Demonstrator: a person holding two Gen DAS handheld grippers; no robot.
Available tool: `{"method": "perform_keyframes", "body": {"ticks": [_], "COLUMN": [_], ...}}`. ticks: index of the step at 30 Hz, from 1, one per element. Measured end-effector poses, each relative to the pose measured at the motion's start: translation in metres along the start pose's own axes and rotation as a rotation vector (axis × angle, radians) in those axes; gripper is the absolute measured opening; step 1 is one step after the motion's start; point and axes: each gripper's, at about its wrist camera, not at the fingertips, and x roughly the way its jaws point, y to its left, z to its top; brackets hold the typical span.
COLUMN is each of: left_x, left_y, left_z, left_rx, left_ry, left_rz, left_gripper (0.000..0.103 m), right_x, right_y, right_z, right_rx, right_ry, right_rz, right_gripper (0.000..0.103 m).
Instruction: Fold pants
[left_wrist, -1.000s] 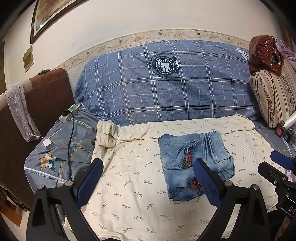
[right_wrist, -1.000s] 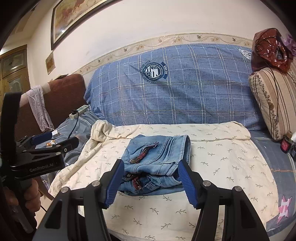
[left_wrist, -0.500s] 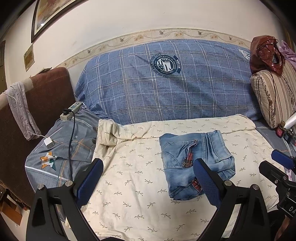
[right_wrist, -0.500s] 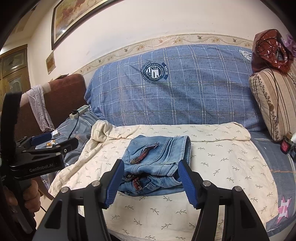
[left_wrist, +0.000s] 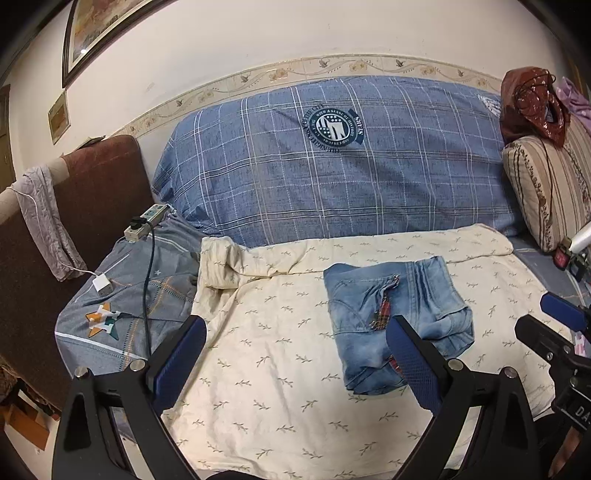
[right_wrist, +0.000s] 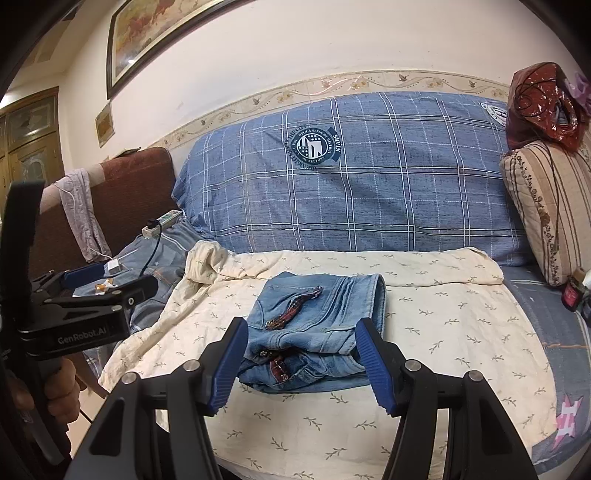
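The blue denim pants (left_wrist: 391, 317) lie folded into a compact bundle on the cream leaf-print sheet (left_wrist: 280, 369), also seen in the right wrist view (right_wrist: 314, 325). A red plaid lining shows at the fly. My left gripper (left_wrist: 295, 350) is open and empty, held above the sheet to the left of the pants. My right gripper (right_wrist: 299, 354) is open and empty, hovering just in front of the bundle, with the jaws either side of its near edge and apart from it. The left gripper also shows at the left of the right wrist view (right_wrist: 110, 284).
A blue plaid cushion (left_wrist: 332, 177) backs the sofa. A striped pillow (left_wrist: 546, 192) with a red bag (left_wrist: 532, 103) sits at right. A power strip (left_wrist: 146, 221), black cable and white charger (left_wrist: 101, 284) lie on the grey cover at left. A brown armrest (left_wrist: 74, 206) holds a grey cloth.
Both grippers stay open and nearly still. The views shift only slightly; the pants have not moved.
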Motion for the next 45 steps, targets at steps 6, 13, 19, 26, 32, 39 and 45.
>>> {"method": "perform_keyframes", "body": {"ticks": [6,13,19,26,32,39,45], "left_x": [-0.013,-0.029,-0.038,-0.053,-0.057,-0.046,-0.040], "left_y": [0.013,0.028,0.027,0.028,0.032,0.023,0.013], "left_z": [-0.002,-0.003,0.003,0.011,0.011,0.009,0.009], "left_rx": [0.004,0.001,0.009,0.022,0.000,-0.021,-0.019], "left_ry": [-0.004,-0.013,-0.015,-0.029,-0.036,-0.027,-0.034], "left_rz": [0.048,0.077,0.049,0.045,0.021,-0.044,-0.076], "left_gripper": [0.098,0.098,0.098,0.098,0.098,0.098,0.098], "right_x": [0.013,0.022,0.021,0.018,0.011,-0.004,-0.015], "right_y": [0.006,0.020,0.031,0.026,0.027,0.022,0.009], "right_z": [0.003,0.006,0.005,0.018,0.020,0.015,0.017], "right_rx": [0.015,0.016,-0.008,0.022,0.026,-0.002,0.022], "right_ry": [0.018,0.015,0.014,-0.013,-0.034,-0.044,-0.056], "right_rz": [0.032,0.085,0.091,0.093,0.093,0.052,0.008], "right_gripper": [0.064,0.064,0.064,0.064,0.064,0.064,0.064]}}
